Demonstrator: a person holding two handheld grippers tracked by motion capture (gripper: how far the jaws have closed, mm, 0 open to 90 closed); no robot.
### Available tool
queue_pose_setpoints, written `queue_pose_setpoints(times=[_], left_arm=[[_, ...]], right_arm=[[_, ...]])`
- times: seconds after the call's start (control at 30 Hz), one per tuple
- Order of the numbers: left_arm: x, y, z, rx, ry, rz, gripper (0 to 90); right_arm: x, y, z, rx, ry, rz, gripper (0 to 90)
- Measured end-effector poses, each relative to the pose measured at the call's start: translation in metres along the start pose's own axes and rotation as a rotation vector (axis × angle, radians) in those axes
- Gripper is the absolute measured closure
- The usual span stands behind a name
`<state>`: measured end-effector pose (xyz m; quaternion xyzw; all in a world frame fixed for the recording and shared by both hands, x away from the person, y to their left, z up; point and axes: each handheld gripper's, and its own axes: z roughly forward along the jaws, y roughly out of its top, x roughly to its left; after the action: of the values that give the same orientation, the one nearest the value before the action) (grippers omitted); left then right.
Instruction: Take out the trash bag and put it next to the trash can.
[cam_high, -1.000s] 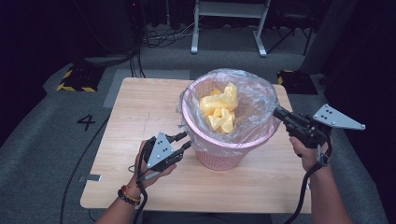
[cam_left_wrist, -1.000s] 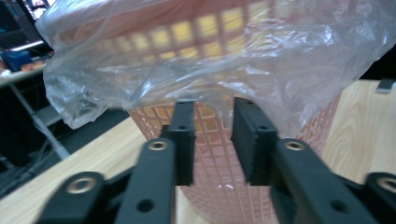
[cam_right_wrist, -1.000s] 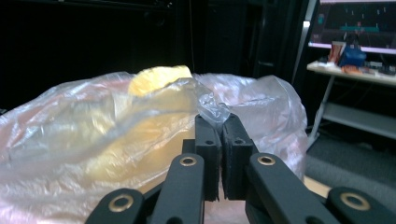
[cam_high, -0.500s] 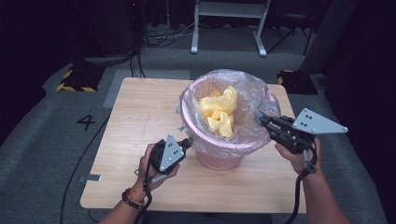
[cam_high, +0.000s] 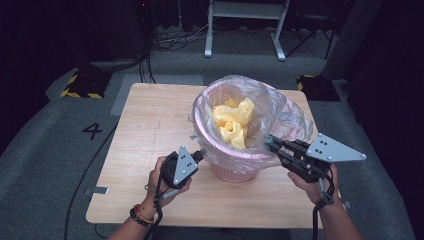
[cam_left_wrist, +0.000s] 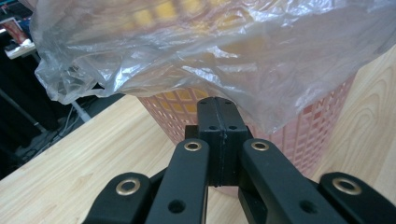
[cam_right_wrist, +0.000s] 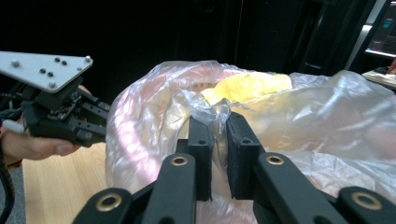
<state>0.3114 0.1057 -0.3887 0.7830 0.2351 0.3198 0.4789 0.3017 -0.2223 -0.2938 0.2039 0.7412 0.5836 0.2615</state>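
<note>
High view looks down and forward over the table (cam_high: 150, 125). Both gripper views sit close, facing the bagged basket (cam_high: 235, 170) centre frame, which all three share.

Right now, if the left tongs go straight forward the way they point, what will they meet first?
Most likely the pink basket: the shut left tongs point at its lattice wall, just under the hanging edge of the clear plastic bag. How near they are is unclear.

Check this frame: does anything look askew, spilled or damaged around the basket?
Nothing is spilled or broken. The clear plastic liner sits unevenly on the pink basket, bunched up and ballooning over the rim instead of folded down neatly. The yellow crumpled material stays inside. The table looks tidy.
</note>
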Motion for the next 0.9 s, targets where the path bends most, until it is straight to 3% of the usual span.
queue_pose_setpoints(times=[0.17,0.27,0.43,0.53,0.77,0.8,0.87,0.9], left_arm=[[0.0,-0.002,0.0,0.013,0.004,0.006,90.0],[0.0,-0.004,0.001,0.024,-0.004,0.007,90.0],[-0.004,-0.004,0.001,0.022,-0.021,0.021,90.0],[-0.007,-0.004,0.002,0.023,-0.035,0.023,90.0],[-0.012,-0.004,0.0,-0.001,-0.09,0.027,90.0],[-0.013,-0.004,-0.001,-0.018,-0.116,0.024,90.0],[-0.013,-0.004,-0.002,-0.024,-0.123,0.023,90.0],[-0.014,-0.003,-0.002,-0.04,-0.142,0.01,90.0]], right_arm=[[0.006,-0.005,-0.013,-0.043,-0.028,0.046,85.0],[0.019,-0.013,-0.023,-0.08,-0.003,0.068,85.3],[0.026,-0.021,-0.023,-0.085,0.023,0.083,88.7],[0.028,-0.03,-0.023,-0.089,0.091,0.139,89.3],[0.031,-0.054,-0.014,-0.065,0.173,0.208,90.0],[0.03,-0.061,-0.009,-0.06,0.203,0.235,90.0],[0.029,-0.064,-0.007,-0.058,0.218,0.242,90.0],[0.028,-0.069,0.0,-0.038,0.249,0.254,90.0]])
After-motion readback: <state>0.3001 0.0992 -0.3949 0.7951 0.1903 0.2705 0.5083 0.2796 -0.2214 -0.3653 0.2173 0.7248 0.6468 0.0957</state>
